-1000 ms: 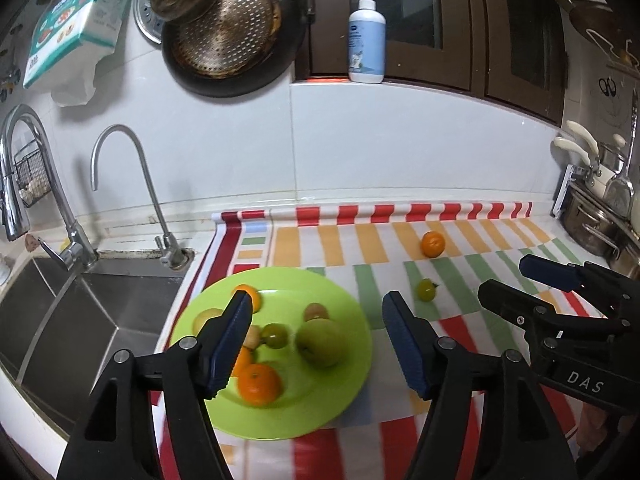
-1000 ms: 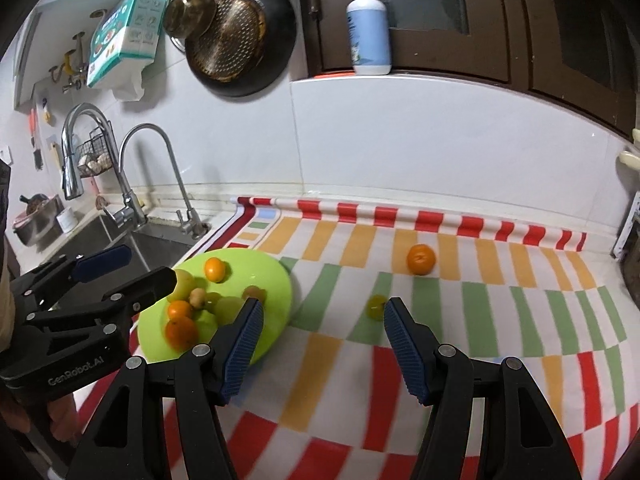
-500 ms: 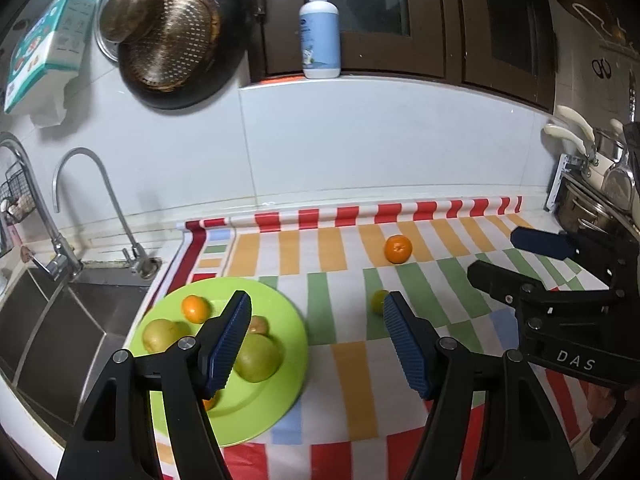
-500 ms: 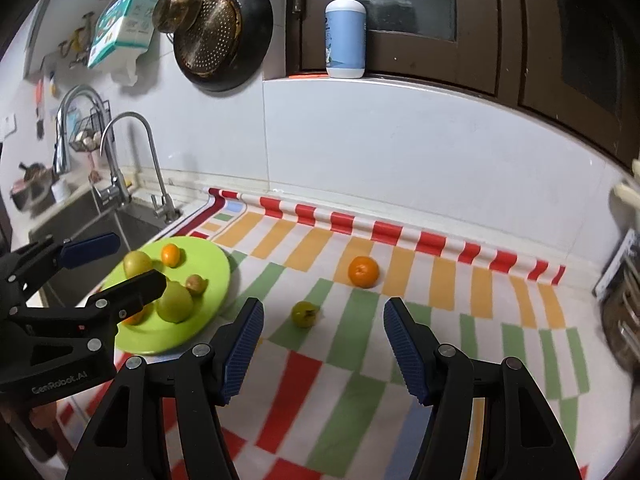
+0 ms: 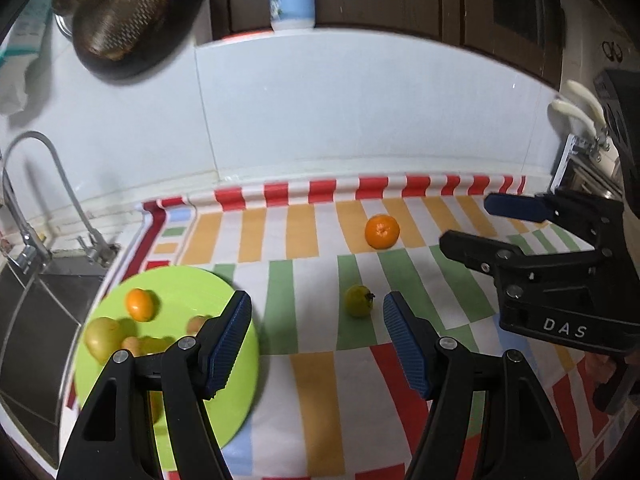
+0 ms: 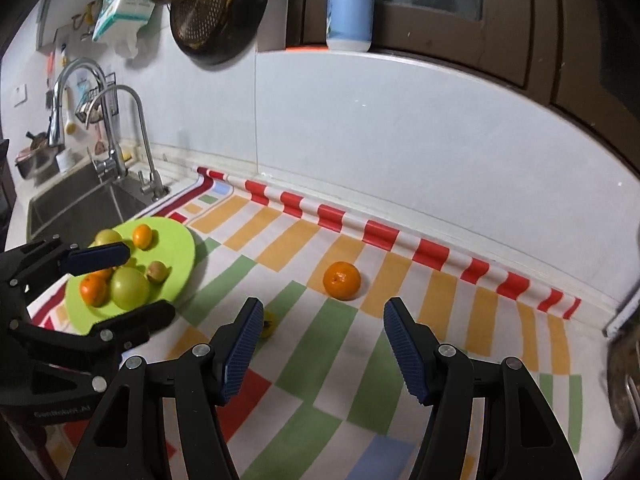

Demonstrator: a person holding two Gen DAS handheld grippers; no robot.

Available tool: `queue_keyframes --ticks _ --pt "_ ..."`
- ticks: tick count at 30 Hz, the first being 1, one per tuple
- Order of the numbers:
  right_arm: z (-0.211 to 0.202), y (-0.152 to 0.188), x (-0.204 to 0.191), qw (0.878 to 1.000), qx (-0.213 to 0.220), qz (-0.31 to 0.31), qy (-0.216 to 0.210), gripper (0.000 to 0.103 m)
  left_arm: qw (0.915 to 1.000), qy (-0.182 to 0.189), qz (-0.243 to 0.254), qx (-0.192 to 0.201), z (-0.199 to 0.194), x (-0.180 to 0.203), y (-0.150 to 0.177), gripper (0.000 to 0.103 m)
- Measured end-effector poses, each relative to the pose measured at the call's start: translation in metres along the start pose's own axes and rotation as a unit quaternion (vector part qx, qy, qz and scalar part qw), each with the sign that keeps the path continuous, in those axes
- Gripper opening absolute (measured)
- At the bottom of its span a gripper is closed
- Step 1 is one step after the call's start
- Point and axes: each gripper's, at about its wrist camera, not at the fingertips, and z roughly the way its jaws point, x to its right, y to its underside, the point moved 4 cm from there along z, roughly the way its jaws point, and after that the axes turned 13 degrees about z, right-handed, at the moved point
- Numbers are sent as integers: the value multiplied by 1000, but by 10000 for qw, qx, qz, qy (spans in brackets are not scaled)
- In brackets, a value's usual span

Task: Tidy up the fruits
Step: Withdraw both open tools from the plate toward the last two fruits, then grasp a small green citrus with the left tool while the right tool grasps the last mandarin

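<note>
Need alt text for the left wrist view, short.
Open, empty left gripper hovers over a striped mat, a small green fruit ahead between its fingers and an orange beyond. A green plate of fruit sits left beside the sink; the right gripper reaches in from the right.

White tiled wall (image 5: 340, 120) behind the counter; dark wood cabinets (image 6: 460, 32) above, blue-white pump bottle (image 6: 350, 4) on the ledge; dark pan (image 5: 132, 20) with a brass strainer hanging on the wall; steel sink (image 6: 80, 204) at left with 2 curved faucets (image 6: 136, 132); striped cloth (image 5: 312, 392) in red, orange, green covers the countertop; lighting dim, indoor.
</note>
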Motion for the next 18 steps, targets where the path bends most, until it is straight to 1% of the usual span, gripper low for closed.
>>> queue_keyframes --ticks 7,11,13,15,16,18 --pt "44 2 16 9996 -261 22 -118 63 9987 283 -74 -423 49 10 3 66" --pt "66 8 24 9987 -452 159 -159 63 9974 388 -35 -604 71 16 3 63" --pt "75 10 29 9981 -531 293 -144 63 9966 425 -33 -706 83 19 4 63" --pt "84 12 34 9973 -607 401 -82 63 9953 491 -15 -839 94 22 6 60" --pt "88 13 35 9969 -638 449 -74 63 9947 511 -9 -888 99 24 7 56" --pt "94 14 39 9964 -660 521 -59 63 9944 516 -6 -923 105 25 6 54"
